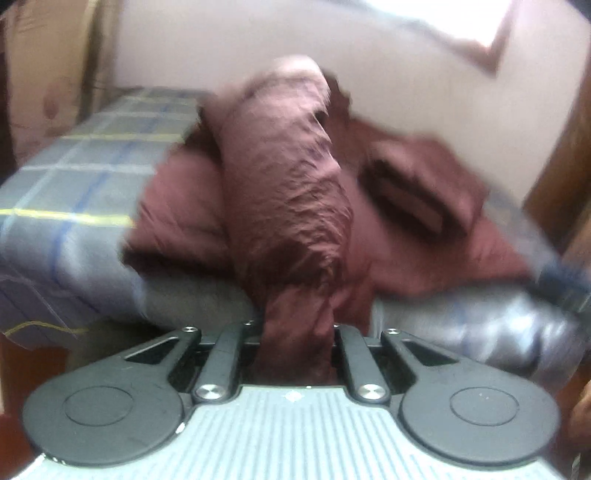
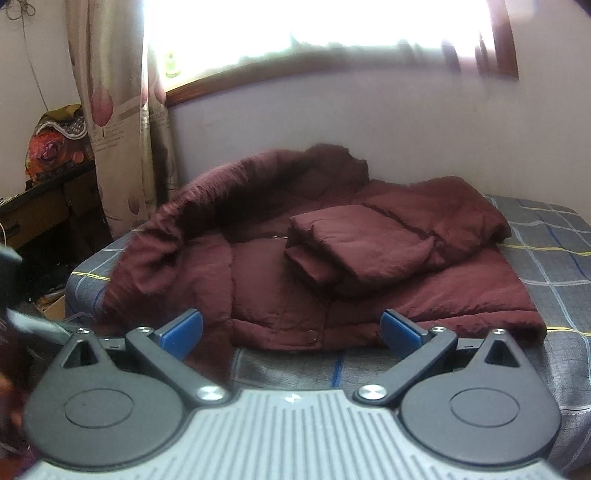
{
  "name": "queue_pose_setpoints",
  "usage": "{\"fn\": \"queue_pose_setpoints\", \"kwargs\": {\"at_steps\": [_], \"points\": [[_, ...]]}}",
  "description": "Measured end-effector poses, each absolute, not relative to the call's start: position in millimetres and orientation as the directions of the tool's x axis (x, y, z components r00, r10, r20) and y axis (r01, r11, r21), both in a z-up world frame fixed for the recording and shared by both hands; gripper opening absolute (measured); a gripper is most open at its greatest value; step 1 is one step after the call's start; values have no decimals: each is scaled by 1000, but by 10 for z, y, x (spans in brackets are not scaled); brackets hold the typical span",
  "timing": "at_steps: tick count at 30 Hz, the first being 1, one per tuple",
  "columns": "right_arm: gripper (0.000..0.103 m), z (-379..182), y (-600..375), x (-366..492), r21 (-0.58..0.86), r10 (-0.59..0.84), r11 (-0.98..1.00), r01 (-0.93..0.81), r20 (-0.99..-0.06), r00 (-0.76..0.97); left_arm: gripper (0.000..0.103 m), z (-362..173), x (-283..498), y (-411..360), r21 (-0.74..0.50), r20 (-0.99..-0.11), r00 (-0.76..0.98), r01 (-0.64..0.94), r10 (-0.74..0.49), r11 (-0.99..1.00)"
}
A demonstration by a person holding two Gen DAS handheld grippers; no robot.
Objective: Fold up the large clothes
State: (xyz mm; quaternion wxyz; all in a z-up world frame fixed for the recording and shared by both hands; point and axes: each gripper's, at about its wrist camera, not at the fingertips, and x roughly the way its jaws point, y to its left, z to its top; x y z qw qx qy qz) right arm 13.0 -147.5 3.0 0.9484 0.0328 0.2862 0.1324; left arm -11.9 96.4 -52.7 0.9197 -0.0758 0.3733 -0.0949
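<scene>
A maroon padded coat (image 2: pixel 369 266) lies on a bed with a grey checked cover (image 2: pixel 554 251). One sleeve is folded across its chest (image 2: pixel 354 251). In the left wrist view my left gripper (image 1: pixel 297 332) is shut on the coat's other sleeve (image 1: pixel 288 192), which runs up and away from the jaws in a taut, wrinkled band. The same sleeve arches over the coat's left side in the right wrist view (image 2: pixel 192 210). My right gripper (image 2: pixel 291 328) hovers just in front of the coat's hem, open, its blue pads (image 2: pixel 183 330) wide apart with nothing between them.
A pale wall and a bright window (image 2: pixel 314 29) stand behind the bed. A curtain (image 2: pixel 118 110), a dark desk (image 2: pixel 44 206) and a patterned bag (image 2: pixel 59 144) are to the left. A wooden frame (image 1: pixel 554 177) rises at the bed's right side. Part of a hand (image 1: pixel 580 421) shows at the edge.
</scene>
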Motion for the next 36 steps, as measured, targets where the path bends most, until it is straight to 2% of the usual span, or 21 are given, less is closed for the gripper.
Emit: {"fn": "queue_pose_setpoints", "kwargs": {"at_steps": [3,8,11,14,15,17,20,21,22,25,27,28,29,30,31,36], "points": [[103,37,-1529,212,141,264,964,-223,-539,800,14,17,44,1422,-224,-605,785,-9,-132,974],[103,88,-1621,407,146,257,966,-212,-530,808,14,822,558,2353,-191,-488,857,-292,167,937],[103,67,-1634,550,136,246,969,-204,-534,809,15,969,1103,2676,-84,-471,829,-382,301,920],[103,-14,-1588,735,120,245,969,-214,-552,797,20,816,1558,2739,64,-454,771,-471,446,880],[103,-48,-1554,795,104,239,970,-218,-559,794,27,723,1680,2740,108,-452,745,-500,490,859],[103,-131,-1476,926,50,214,973,-226,-570,793,32,563,1809,2759,143,-462,710,-532,532,835],[103,-270,-1380,1102,-46,175,968,-246,-577,798,43,407,1755,2776,127,-483,705,-530,519,838],[103,-323,-1352,1172,-80,152,967,-243,-582,798,52,355,1732,2746,122,-490,709,-521,508,845],[103,-369,-1331,1228,-102,140,964,-244,-586,798,56,317,1669,2751,115,-483,723,-506,494,855],[103,-544,-1297,1430,-161,122,950,-268,-598,792,93,268,1472,2554,135,-392,780,-477,489,869],[87,-650,-1285,1559,-201,109,934,-294,-623,775,99,295,1297,2385,135,-312,822,-458,476,879],[62,-664,-1302,1599,-224,103,927,-302,-622,776,100,313,1235,2296,134,-296,840,-434,454,891],[48,-641,-1335,1626,-240,99,921,-308,-619,779,100,334,1162,2192,134,-284,862,-398,420,907],[43,-569,-1415,1649,-239,102,922,-305,-609,787,100,344,1117,2096,135,-283,874,-371,394,919],[30,-463,-1538,1665,-231,108,927,-295,-589,801,100,347,1063,1984,133,-282,890,-334,359,933],[24,188,-2485,1824,-324,-69,942,-91,-450,890,100,246,872,1397,110,-308,927,-189,215,976]]}}
